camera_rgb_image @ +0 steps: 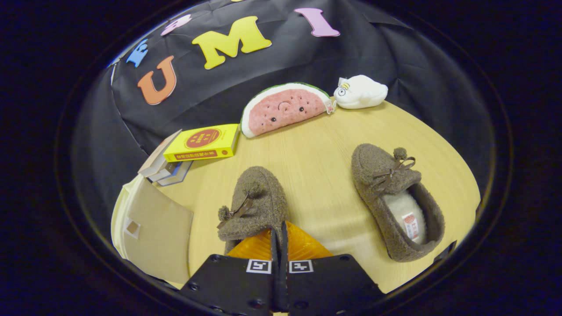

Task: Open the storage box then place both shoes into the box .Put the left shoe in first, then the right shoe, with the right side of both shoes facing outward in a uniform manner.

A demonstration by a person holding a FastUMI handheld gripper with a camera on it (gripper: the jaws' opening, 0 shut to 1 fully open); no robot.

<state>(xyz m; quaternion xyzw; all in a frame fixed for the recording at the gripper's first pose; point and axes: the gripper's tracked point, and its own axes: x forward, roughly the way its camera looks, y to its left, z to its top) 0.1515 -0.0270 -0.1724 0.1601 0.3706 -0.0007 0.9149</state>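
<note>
My tongs (278,230) are pressed together, tips at the heel edge of the near brown fuzzy slipper (254,204); whether they pinch it I cannot tell. The other slipper (395,197) lies apart on the worktop (316,149). The storage box (153,228) sits beside the near slipper

So on the pale wooden surface (316,166): 1 fuzzy brown slipper (257,204) sits right at the closed fingers (279,245), 1 matching bow-tied slipper (395,197) off right, the stacked books (193,151) left, the watermelon-slice plush (283,107) and white plush toy (360,91) behind.
</note>
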